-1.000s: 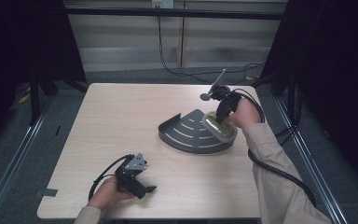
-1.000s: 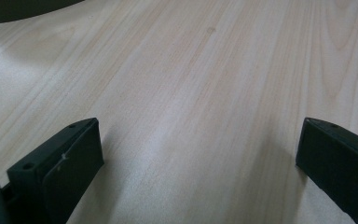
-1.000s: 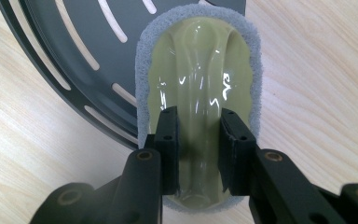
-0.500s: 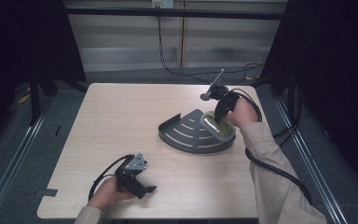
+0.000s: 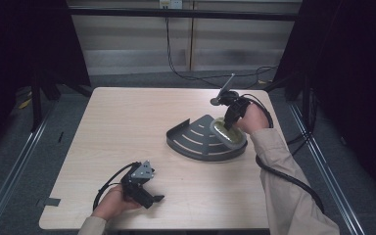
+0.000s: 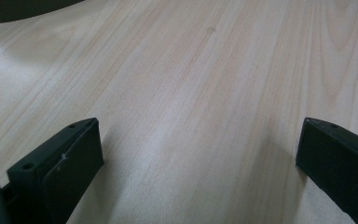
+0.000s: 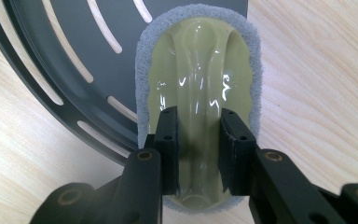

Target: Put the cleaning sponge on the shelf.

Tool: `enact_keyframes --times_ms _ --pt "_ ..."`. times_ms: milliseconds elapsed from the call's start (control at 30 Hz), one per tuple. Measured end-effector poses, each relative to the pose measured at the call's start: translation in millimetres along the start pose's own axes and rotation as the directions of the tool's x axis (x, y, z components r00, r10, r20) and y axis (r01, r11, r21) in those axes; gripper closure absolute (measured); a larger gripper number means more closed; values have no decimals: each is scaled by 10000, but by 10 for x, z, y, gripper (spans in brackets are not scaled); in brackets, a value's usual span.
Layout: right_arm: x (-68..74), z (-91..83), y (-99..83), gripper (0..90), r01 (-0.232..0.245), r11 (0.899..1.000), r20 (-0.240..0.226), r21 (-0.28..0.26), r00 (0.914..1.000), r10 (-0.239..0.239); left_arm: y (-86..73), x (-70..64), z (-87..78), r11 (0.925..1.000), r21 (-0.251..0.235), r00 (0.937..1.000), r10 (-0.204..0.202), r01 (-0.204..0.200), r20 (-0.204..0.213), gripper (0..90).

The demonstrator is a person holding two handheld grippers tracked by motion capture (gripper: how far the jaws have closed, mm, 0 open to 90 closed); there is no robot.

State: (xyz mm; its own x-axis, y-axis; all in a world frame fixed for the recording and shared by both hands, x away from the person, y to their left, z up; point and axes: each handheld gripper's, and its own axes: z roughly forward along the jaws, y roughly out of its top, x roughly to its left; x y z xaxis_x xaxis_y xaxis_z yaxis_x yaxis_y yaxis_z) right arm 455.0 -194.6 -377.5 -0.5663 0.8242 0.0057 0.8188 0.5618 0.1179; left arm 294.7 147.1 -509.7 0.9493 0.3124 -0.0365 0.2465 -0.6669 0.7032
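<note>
Sponge on rack edge, long axis along gripper.
Right gripper clamped on sponge's raised ridge; left gripper apart, w/ nothing between.

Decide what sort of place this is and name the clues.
Probably a lab recording station, not a kitchen: a bare wooden table fenced by dark curtains, cables on the floor, and cabled hand-held grippers, the right gripper clamping a scrubbing sponge.

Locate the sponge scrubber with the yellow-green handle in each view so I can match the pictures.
High view: sponge scrubber right of centre, on the dark slotted tray's right end, under the right gripper.
Right gripper view: centre, ridge clamped between the jaws.
Left gripper view: bare table.
Shared landmark: the tray.
</note>
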Motion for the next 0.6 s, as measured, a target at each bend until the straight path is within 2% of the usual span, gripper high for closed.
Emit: enact_keyframes --times_ms 267,600 --pt "-25 87 -8 718 11 9998 -91 185 10000 -9 0 -1 0 10000 -7 10000 -6 6 -2 0" --pt "-46 136 -8 718 -88 9999 -116 82 9999 89 0 -1 1 10000 -8 10000 -5 5 -2 0"
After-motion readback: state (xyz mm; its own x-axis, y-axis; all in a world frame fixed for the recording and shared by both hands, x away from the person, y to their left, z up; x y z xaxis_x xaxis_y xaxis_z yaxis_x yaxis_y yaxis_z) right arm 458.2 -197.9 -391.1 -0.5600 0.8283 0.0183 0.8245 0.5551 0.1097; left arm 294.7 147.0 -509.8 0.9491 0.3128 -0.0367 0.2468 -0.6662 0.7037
